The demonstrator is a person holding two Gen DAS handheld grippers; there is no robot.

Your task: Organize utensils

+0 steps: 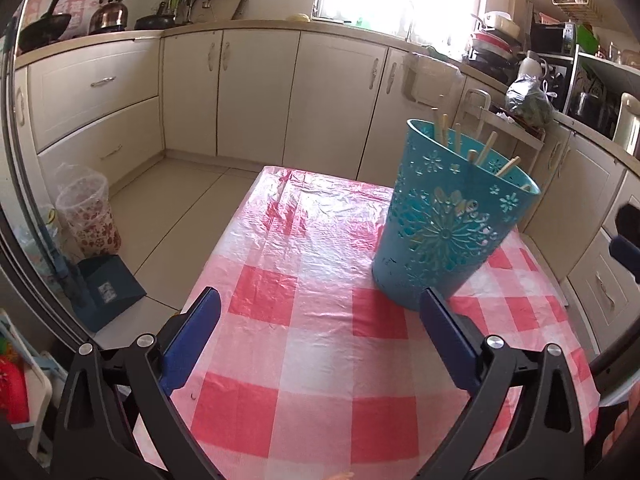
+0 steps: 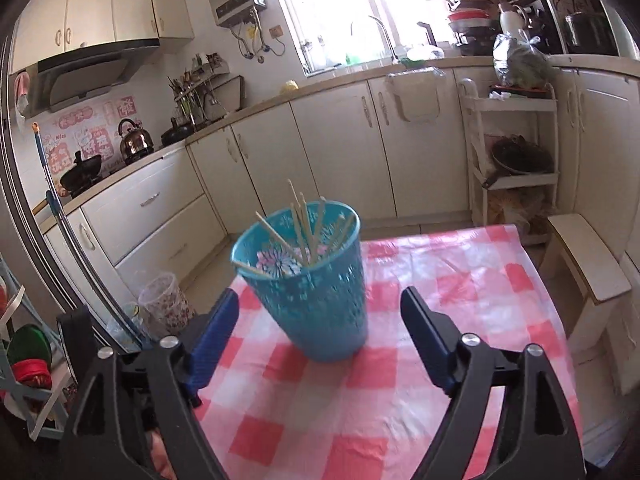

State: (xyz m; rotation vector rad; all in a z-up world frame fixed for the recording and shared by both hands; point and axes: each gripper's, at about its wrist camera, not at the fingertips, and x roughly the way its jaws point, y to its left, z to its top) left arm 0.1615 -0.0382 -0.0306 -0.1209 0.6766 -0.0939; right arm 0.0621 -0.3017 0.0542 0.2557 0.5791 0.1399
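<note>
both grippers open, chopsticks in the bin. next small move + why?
Probably back both off and stop. The chopsticks all stand in the teal basket; the checked tablecloth shows no loose utensil in either view. The left hand-held gripper and right hand-held gripper are open and empty, so nothing seems left to grasp.

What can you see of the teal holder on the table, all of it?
The teal holder is a tall, tapered plastic cup with a round open rim, its wall pierced with cut-out snowflake and flower patterns. It stands upright on the pink-and-white checked tablecloth, in from the far edge. Several pale wooden chopsticks lean inside, tips poking above the rim at different angles. Nothing else touches it: the right claw stands open just short of it, and the left claw is also open, off to one side.
</note>
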